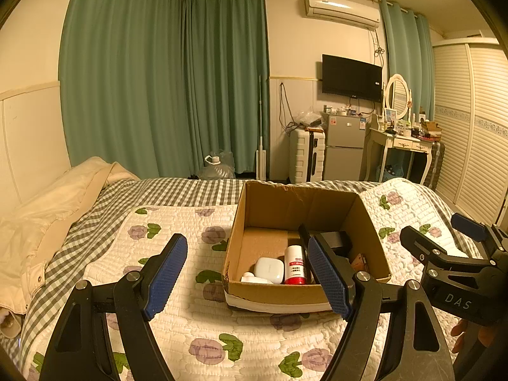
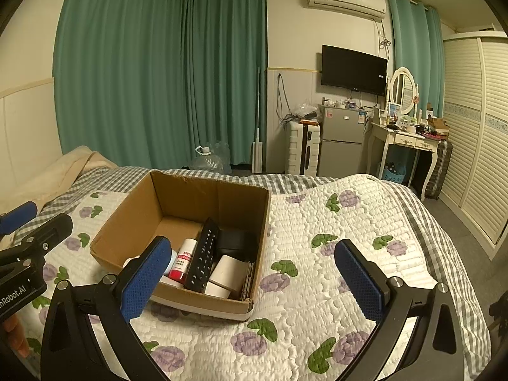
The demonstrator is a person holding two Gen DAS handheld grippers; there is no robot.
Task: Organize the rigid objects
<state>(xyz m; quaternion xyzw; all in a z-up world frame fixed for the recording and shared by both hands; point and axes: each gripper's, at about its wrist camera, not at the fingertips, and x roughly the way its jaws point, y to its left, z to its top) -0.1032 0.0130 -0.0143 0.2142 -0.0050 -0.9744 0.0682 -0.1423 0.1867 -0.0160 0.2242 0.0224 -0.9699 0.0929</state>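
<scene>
An open cardboard box (image 1: 273, 203) (image 2: 133, 219) stands on the flowered quilt. Inside it lie a red-and-white bottle (image 1: 294, 265) (image 2: 182, 260), a white case (image 1: 269, 269), a black remote (image 2: 203, 258), a black box (image 2: 236, 243) and a white block (image 2: 228, 271). My left gripper (image 1: 250, 274) is open and empty, hovering in front of the box. My right gripper (image 2: 254, 281) is open and empty, to the right of the box's near corner. The right gripper also shows at the right edge of the left wrist view (image 1: 444, 235).
The bed's quilt (image 2: 333, 254) spreads around the box. A cream duvet (image 1: 47, 216) lies at the left. Beyond the bed stand a suitcase (image 1: 306, 155), a small fridge (image 1: 344, 149), a dressing table (image 1: 400, 146) and a wardrobe (image 1: 476, 120).
</scene>
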